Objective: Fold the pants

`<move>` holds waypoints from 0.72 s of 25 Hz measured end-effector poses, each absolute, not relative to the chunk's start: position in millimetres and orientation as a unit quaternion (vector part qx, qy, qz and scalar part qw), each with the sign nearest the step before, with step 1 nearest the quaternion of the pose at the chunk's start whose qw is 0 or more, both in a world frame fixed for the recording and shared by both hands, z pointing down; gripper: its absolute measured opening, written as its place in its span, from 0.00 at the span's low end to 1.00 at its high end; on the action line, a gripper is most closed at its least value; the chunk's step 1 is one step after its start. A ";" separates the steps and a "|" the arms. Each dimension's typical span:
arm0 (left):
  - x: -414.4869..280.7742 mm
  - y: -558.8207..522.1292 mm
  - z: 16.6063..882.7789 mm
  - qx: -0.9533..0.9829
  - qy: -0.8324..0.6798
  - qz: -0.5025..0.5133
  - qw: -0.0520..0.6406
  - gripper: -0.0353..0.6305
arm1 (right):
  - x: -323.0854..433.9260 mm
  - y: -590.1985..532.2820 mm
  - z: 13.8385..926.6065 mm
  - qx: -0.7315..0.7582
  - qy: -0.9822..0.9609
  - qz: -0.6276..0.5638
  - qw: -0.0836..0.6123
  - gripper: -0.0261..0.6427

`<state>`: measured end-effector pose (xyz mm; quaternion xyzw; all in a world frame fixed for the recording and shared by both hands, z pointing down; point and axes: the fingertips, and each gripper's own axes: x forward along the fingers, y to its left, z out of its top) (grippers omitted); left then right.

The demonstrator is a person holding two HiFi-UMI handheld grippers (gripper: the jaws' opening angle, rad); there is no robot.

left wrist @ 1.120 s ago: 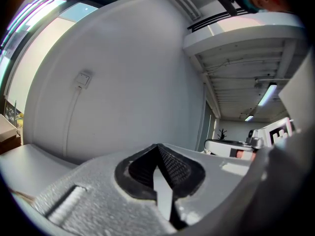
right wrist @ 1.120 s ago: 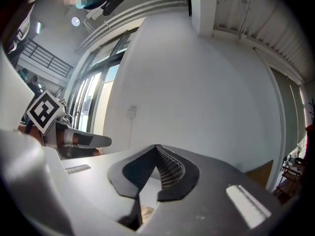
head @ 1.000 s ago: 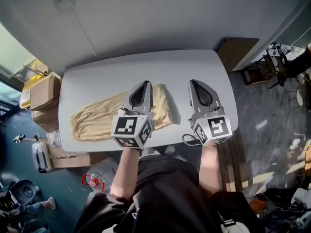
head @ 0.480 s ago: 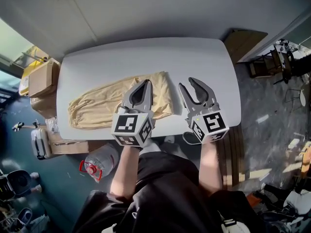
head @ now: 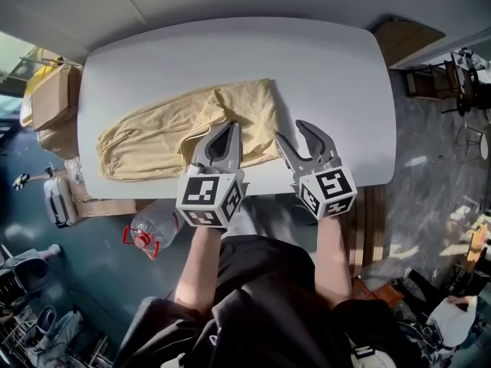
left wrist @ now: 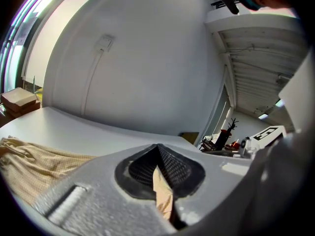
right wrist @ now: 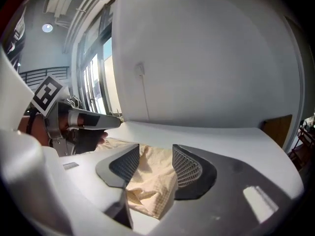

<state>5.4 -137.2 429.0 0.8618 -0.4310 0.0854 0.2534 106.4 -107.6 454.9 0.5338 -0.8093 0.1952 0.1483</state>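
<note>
Pants (head: 165,133) of tan cloth lie across the white worktop (head: 330,67), legs trailing off to the left and the broader waist end nearest the person, who stands at the near edge with a hand-held tool in each hand. The left claw (head: 229,127) sits low over the waist end, and its own view shows the left claw (left wrist: 158,149) closed, with a thin sliver of the tan fabric pinched between its pads. That grip looks meant to keep this side of the garment in hand so it cannot slide while the other side is dealt with. Just beside it, at the right edge of the waist, the right claw (head: 291,133) is opening. Seen from its own camera, the right claw (right wrist: 155,154) has its pads spread well apart, a rumpled bunch of cloth lying loose between them and pressed by neither. Both tools tilt down at the same end, which suggests the fold is to be carried from the waist, though none has yet been made.
</note>
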 end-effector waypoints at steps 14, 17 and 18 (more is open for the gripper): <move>2.8 -119.3 551.5 0.831 -0.420 0.166 0.325 0.06 | 101.9 -95.8 586.7 0.525 -0.768 0.319 0.181 0.39; 4.2 -115.2 562.4 0.826 -0.419 0.174 0.335 0.06 | 102.7 -92.3 601.2 0.520 -0.761 0.341 0.182 0.39; 3.8 -115.3 564.6 0.824 -0.419 0.175 0.337 0.06 | 102.3 -92.6 604.2 0.519 -0.760 0.346 0.182 0.39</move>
